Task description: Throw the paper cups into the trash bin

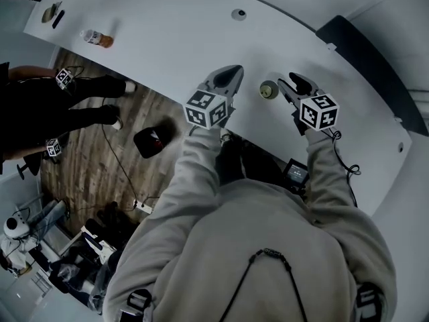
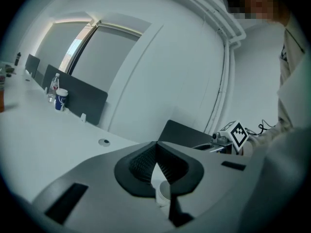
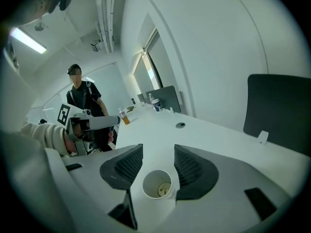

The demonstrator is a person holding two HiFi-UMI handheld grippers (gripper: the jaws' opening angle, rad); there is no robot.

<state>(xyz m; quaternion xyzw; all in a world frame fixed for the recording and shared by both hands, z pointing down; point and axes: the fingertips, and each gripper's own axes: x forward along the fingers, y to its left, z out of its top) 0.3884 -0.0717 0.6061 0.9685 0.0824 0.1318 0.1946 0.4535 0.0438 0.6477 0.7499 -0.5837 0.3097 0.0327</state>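
Observation:
A white paper cup [image 1: 269,90] stands upright on the white table [image 1: 167,39], between my two grippers. The left gripper [image 1: 234,69] hovers just left of it with its jaws shut and nothing in them. In the left gripper view the tips [image 2: 155,143] meet, and the cup's rim [image 2: 163,192] shows through the gap behind them. My right gripper [image 1: 289,79] is just right of the cup and open. In the right gripper view the cup [image 3: 158,184] sits low between the spread jaws of that gripper [image 3: 158,152], pads apart from it. A black bin [image 1: 153,141] stands on the wooden floor.
On the far left of the table lies a bottle [image 1: 97,39] with an orange drink. A cable grommet [image 1: 238,14] sits further along the table. A dark divider panel [image 1: 369,66] lines the right edge. A person in black [image 3: 82,96] stands beside the table.

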